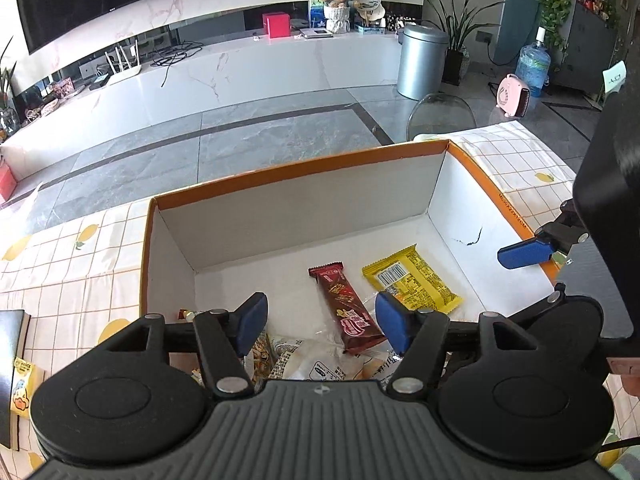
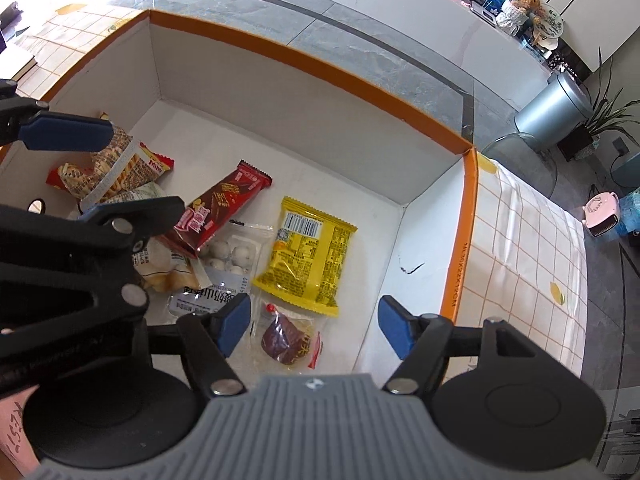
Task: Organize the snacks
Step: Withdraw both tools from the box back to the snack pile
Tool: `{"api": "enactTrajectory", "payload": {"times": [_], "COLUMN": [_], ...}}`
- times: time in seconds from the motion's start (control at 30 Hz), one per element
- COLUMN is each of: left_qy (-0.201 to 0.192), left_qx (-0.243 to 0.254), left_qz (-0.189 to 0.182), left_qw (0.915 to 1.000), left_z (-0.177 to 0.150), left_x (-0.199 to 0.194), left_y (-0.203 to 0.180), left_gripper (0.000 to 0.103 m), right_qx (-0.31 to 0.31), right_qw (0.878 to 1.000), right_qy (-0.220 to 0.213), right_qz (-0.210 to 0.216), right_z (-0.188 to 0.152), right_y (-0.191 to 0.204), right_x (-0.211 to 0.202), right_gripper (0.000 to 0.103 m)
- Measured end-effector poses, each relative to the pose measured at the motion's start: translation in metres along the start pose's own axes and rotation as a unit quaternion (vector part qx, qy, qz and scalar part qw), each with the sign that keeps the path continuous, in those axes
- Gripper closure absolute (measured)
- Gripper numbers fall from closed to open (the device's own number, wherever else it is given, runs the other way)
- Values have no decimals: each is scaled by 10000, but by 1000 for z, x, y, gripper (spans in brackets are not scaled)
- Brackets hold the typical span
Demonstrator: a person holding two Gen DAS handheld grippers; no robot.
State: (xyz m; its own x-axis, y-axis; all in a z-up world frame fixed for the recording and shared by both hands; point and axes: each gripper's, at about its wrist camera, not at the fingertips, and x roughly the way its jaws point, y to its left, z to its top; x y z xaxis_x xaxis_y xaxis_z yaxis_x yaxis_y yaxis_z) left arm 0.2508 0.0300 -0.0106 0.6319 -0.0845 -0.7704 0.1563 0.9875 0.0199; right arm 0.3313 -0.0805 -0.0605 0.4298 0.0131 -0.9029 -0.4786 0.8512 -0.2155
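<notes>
An orange-rimmed white cardboard box (image 1: 304, 168) (image 2: 320, 64) stands on the table and holds several snacks. In it lie a brown chocolate bar (image 1: 344, 304) (image 2: 218, 208), a yellow packet (image 1: 416, 280) (image 2: 308, 256), a red biscuit bag (image 2: 116, 168), a clear pack of white balls (image 2: 236, 258), a bread pack (image 1: 316, 364) and a dark red sweet in clear wrap (image 2: 286, 338). My left gripper (image 1: 322, 322) is open and empty above the box's near side. My right gripper (image 2: 314, 330) is open and empty over the box's right part; one of its blue fingertips (image 1: 524, 252) shows in the left wrist view.
The table wears a white checked cloth with lemon prints (image 1: 516, 160) (image 2: 528, 248). A book (image 1: 12, 344) and a small yellow carton (image 1: 24, 388) lie at the table's left. Beyond the table are a grey tiled floor, a glass chair (image 1: 440, 116), a metal bin (image 1: 422, 60) and a pink heater (image 1: 512, 94).
</notes>
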Motion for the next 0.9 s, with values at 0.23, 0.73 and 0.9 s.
{"api": "enactTrajectory", "payload": {"times": [0.23,0.73,0.9], "left_qy": [-559,-1068,-1110], "left_qx": [52,435,550], "left_qz": [101,85,-44], "left_qw": [9984,9933,9923], "left_z": [-5,-39,-65], "left_x": [-35,-97,-104], "left_y": [-14,-51,-61], "left_gripper": [29,24,24], "right_qx": [398,1180,1493], "right_qw": [9975,9772,9691], "right_qy": [-586,-1762,-1960], "right_qz": [-46,-47,-89], "right_z": [-22,-117,-160], "right_y": [-1,0,7], "right_x": [-33,-103,-109], "right_gripper": [31,28,25]}}
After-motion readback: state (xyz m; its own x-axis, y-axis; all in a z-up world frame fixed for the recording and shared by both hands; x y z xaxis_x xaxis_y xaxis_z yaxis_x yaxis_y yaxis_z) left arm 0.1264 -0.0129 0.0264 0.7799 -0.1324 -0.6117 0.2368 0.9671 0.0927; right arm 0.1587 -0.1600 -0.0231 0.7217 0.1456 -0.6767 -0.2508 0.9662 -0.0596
